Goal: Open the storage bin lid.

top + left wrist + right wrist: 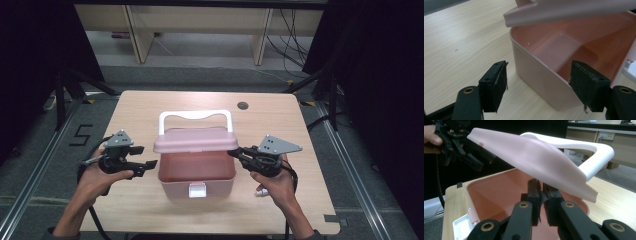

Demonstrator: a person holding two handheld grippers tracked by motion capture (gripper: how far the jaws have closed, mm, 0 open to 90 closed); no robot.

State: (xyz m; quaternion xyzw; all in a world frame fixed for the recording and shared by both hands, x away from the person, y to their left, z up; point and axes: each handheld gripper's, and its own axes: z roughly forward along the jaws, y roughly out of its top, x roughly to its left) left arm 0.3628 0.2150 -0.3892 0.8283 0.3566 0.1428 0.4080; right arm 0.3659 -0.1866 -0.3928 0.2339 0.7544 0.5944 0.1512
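Note:
A pink box (197, 175) stands mid-table with its lid (195, 140) half raised and a white handle (195, 115) standing behind it. My right gripper (234, 152) is at the lid's right front corner. In the right gripper view its jaws (541, 185) are shut on the lid's (531, 152) thin rim, over the bare pink inside (499, 192). My left gripper (150, 165) is open beside the box's left wall. In the left gripper view its jaws (539, 66) stand wide on either side of a box corner (541, 77) without touching it.
A white latch (197, 190) hangs on the box's front wall. The wooden table (140, 110) has a round cable hole (243, 105) at the back. A small white piece (260, 191) lies by my right hand. Benches and cables stand beyond the table.

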